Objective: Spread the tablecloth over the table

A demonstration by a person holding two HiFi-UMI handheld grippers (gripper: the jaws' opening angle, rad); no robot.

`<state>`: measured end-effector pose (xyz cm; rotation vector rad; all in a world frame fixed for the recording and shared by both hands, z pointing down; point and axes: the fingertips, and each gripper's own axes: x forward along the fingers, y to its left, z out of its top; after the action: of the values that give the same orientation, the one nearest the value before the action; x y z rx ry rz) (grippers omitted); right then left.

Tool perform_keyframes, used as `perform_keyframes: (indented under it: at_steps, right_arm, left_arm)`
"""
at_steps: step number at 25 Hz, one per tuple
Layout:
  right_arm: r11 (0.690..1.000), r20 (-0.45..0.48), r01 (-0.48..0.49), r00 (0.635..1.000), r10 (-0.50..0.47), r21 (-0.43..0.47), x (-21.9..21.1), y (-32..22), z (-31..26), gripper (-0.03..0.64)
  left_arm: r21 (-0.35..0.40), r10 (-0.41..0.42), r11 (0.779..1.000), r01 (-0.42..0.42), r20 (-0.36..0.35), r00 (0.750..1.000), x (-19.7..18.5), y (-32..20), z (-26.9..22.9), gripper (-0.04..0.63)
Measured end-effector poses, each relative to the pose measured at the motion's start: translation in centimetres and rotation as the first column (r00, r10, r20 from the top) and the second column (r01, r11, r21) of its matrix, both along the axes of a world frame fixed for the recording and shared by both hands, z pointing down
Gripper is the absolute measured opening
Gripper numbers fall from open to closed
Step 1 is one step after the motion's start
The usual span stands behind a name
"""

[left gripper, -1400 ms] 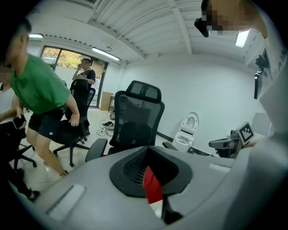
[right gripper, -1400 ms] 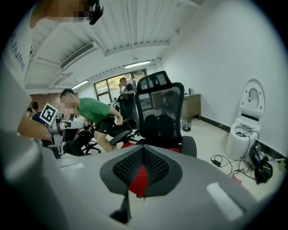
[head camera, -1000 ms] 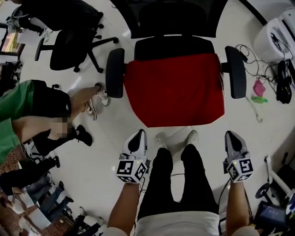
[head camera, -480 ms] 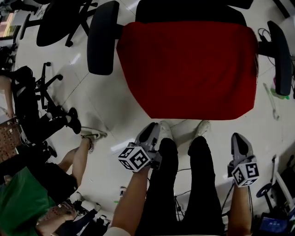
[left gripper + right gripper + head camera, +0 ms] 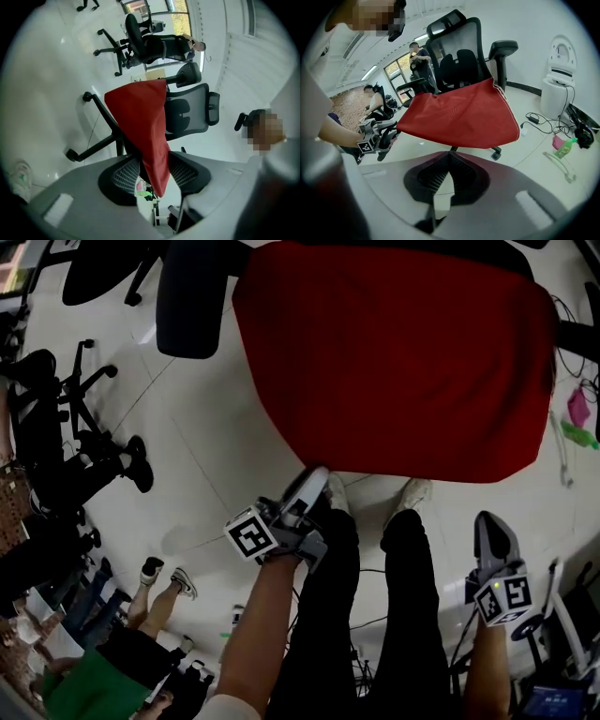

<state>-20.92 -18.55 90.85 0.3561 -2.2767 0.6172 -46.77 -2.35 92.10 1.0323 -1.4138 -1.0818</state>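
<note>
The red cloth [image 5: 394, 352] lies smooth on the chair [image 5: 187, 296]. The left gripper [image 5: 312, 482] has tipped sideways since before. Its jaws have just been opening, with the cloth's corner between them. The right gripper [image 5: 490, 523] is closed and empty.

The red cloth [image 5: 394, 352] lies on the black office chair [image 5: 192, 296] at 12 o'clock. The person's legs [image 5: 412, 615] stand at 6 o'clock, a second black chair [image 5: 42, 427] at 9 o'clock.

Black office chair [image 5: 187, 296] at 12 o'clock, more black chairs [image 5: 56, 418] at 9, bystander in green [image 5: 94, 688] at 7, shoes [image 5: 183, 583] just above, pink item [image 5: 578, 407] and green bottle [image 5: 579, 433] at 3, white appliance [image 5: 559, 86], cables [image 5: 576, 123], white floor [image 5: 216, 474].
</note>
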Motion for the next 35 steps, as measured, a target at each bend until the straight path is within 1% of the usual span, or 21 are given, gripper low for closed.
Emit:
perform_keyframes:
  at_steps: [1,3,6,7,9,10,12,14,16,18,20,22,23,24,25,26,27,28,31,33,35]
  right_arm:
    - [1.0,0.0,-0.004,1.0,0.004,-0.001,-0.1,0.1,0.0,0.008]
    - [1.0,0.004,-0.017,1.0,0.017,-0.005,-0.2,0.2,0.0,0.008]
    - [0.996,0.031,-0.073,0.997,0.074,-0.041,-0.4,-0.2,0.6,0.008]
    - [0.992,0.045,-0.109,0.993,0.112,-0.065,-0.1,-0.6,0.9,0.008]
    - [0.974,0.074,-0.186,0.978,0.196,-0.128,0.6,-1.7,1.4,0.009]
    - [0.962,0.091,-0.215,0.968,0.233,-0.171,0.9,-2.1,1.7,0.03]
    - [0.92,0.128,-0.263,0.942,0.309,-0.289,1.0,-2.5,2.4,0.134]
    - [0.858,0.157,-0.307,0.904,0.398,-0.413,0.7,-3.1,3.4,0.233]
    - [0.795,0.204,-0.321,0.855,0.477,-0.515,0.0,-4.5,4.2,0.264]
    - [0.734,0.258,-0.296,0.802,0.538,-0.611,-0.8,-6.0,4.5,0.292]
    - [0.671,0.292,-0.254,0.753,0.589,-0.697,-1.6,-6.7,4.5,0.325]
    - [0.617,0.313,-0.222,0.705,0.637,-0.755,-2.5,-7.0,4.4,0.325]
    - [0.597,0.322,-0.213,0.679,0.66,-0.774,-2.9,-7.2,4.3,0.313]
    - [0.582,0.331,-0.207,0.654,0.68,-0.787,-3.1,-7.5,4.1,0.27]
    - [0.574,0.336,-0.207,0.637,0.694,-0.792,-3.1,-7.8,3.7,0.202]
    - [0.576,0.337,-0.216,0.632,0.698,-0.788,-2.9,-7.9,3.4,0.137]
    - [0.589,0.335,-0.231,0.641,0.691,-0.774,-2.6,-7.9,3.2,0.065]
    - [0.612,0.333,-0.246,0.659,0.674,-0.751,-2.4,-7.7,2.9,0.019]
    - [0.703,0.334,-0.276,0.728,0.598,-0.656,-2.1,-7.4,2.1,0.014]
    - [0.74,0.324,-0.296,0.758,0.567,-0.604,-2.4,-7.4,1.7,0.012]
    - [0.765,0.308,-0.32,0.776,0.55,-0.559,-2.6,-7.5,1.2,0.012]
  left_arm:
    - [0.004,-0.006,1.0,0.006,-0.023,1.0,0.0,0.0,0.1,0.201]
    - [-0.007,-0.047,0.999,0.046,-0.051,0.998,-0.6,0.5,0.5,0.199]
    - [-0.03,-0.106,0.994,0.105,-0.052,0.993,-2.1,1.0,0.9,0.177]
    - [-0.045,-0.117,0.992,0.115,-0.048,0.992,-2.3,1.0,1.1,0.151]
    - [-0.079,-0.121,0.99,0.119,-0.028,0.992,-2.3,0.5,1.4,0.071]
    - [-0.094,-0.117,0.989,0.115,-0.012,0.993,-2.2,0.3,1.4,0.054]
    - [-0.117,-0.11,0.987,0.111,0.02,0.994,-1.9,0.1,1.3,0.026]
    - [-0.135,-0.105,0.985,0.11,0.047,0.993,-2.0,0.1,1.3,0.023]
    - [-0.147,-0.101,0.983,0.11,0.069,0.993,-2.1,-0.2,1.4,0.021]
    - [-0.151,-0.1,0.982,0.112,0.082,0.992,-2.1,-0.9,1.0,0.021]
    - [-0.154,-0.103,0.981,0.115,0.083,0.991,-1.7,-1.3,0.6,0.021]
    - [-0.161,-0.107,0.98,0.119,0.081,0.991,-1.6,-1.0,0.6,0.021]
    - [-0.166,-0.107,0.979,0.119,0.083,0.991,-1.7,-0.8,0.6,0.021]
    - [-0.174,-0.105,0.978,0.119,0.087,0.991,-1.7,-0.7,0.6,0.021]
    - [-0.184,-0.103,0.976,0.119,0.093,0.99,-1.6,-0.6,0.5,0.021]
    - [-0.196,-0.1,0.973,0.118,0.101,0.99,-1.4,-0.5,0.4,0.021]
    - [-0.214,-0.096,0.97,0.118,0.112,0.989,-1.3,-0.4,0.2,0.021]
    - [-0.239,-0.09,0.964,0.118,0.125,0.988,-1.2,-0.2,0.1,0.021]
    - [-0.337,-0.038,0.936,0.104,0.197,0.98,-1.3,0.5,0.1,0.02]
    - [-0.351,0.023,0.933,0.076,0.27,0.962,-1.5,0.1,-0.5,0.018]
    - [-0.368,0.078,0.928,0.054,0.333,0.94,-1.6,-0.3,-1.2,0.018]
